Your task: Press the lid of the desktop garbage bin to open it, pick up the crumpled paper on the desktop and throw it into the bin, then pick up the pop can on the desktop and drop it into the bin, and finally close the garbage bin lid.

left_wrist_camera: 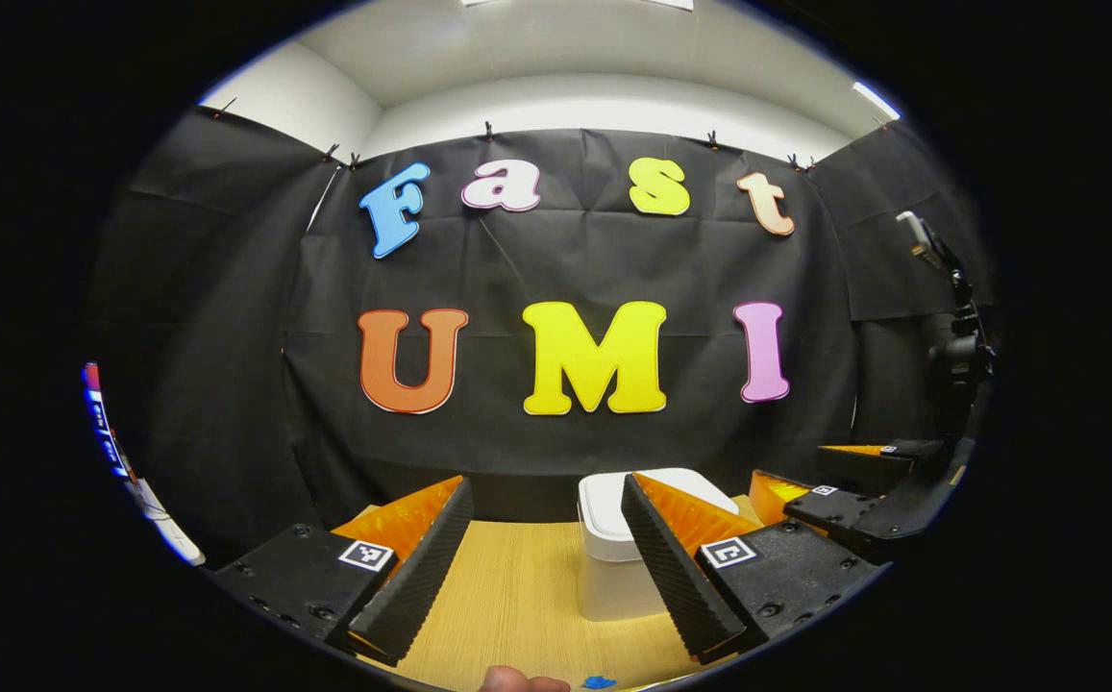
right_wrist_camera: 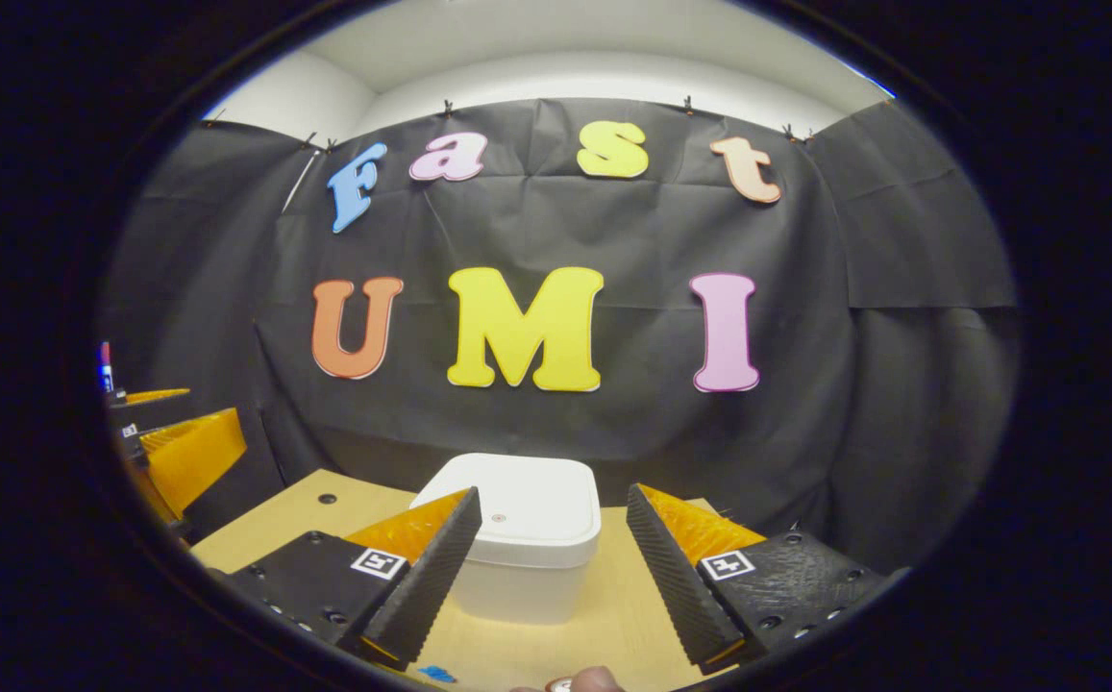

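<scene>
So both hand-held grippers are just hanging above the desk (right_wrist_camera: 613,615) with nothing in them. The left hand-held gripper (left_wrist_camera: 546,567) has its jaws spread wide, only bare wood between them, and the white garbage bin (left_wrist_camera: 613,548) sits a bit ahead and off to its right, half tucked behind the right finger (left_wrist_camera: 676,567). Lid's down flat on it.

The right hand-held gripper (right_wrist_camera: 546,577) is released too, fingers well apart, and from its view the bin (right_wrist_camera: 522,548) is straight ahead, framed between them, not touching either one. The lid (right_wrist_camera: 527,505) is closed there as well.

In the left gripper view you can spot the other gripper (left_wrist_camera: 853,500) further off on the right side. There's a small blue mark (left_wrist_camera: 599,682) on the desk near the bottom edge.
</scene>
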Action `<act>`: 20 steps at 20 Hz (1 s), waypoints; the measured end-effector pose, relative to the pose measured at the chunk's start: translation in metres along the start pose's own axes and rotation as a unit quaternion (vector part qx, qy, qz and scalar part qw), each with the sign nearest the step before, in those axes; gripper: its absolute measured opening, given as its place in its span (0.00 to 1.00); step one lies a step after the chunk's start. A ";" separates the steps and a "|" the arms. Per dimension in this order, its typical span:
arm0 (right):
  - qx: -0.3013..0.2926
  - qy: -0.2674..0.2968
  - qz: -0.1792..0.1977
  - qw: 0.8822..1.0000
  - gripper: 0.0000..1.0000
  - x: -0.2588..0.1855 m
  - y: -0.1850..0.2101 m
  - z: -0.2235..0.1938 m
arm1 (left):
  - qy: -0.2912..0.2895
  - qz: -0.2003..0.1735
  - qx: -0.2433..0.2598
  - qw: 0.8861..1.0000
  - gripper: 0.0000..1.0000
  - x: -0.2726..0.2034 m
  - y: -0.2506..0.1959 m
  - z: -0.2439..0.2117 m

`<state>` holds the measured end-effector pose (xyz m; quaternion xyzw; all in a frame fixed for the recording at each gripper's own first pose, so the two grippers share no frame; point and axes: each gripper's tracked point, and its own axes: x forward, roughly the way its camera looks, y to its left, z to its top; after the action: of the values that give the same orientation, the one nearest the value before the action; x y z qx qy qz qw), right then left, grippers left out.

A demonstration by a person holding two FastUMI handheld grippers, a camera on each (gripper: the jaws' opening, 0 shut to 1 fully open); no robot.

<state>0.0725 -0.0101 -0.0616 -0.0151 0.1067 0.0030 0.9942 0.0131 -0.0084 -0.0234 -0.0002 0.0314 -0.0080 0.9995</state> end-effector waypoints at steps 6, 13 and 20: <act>-0.009 0.033 0.007 0.999 0.95 0.044 -0.002 -0.007 | -0.002 0.009 0.002 1.000 1.00 0.005 0.007 -0.002; -0.023 0.067 0.032 0.997 0.67 0.082 0.009 -0.019 | -0.005 0.023 0.005 1.000 1.00 0.011 0.012 -0.002; -0.016 0.094 0.050 0.994 0.31 0.109 0.020 -0.038 | 0.000 0.030 0.005 1.000 1.00 0.015 0.017 -0.005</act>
<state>0.1711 0.0086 -0.1230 -0.0260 0.2005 0.0525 0.9779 0.0279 0.0083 -0.0290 0.0059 0.0318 0.0221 0.9992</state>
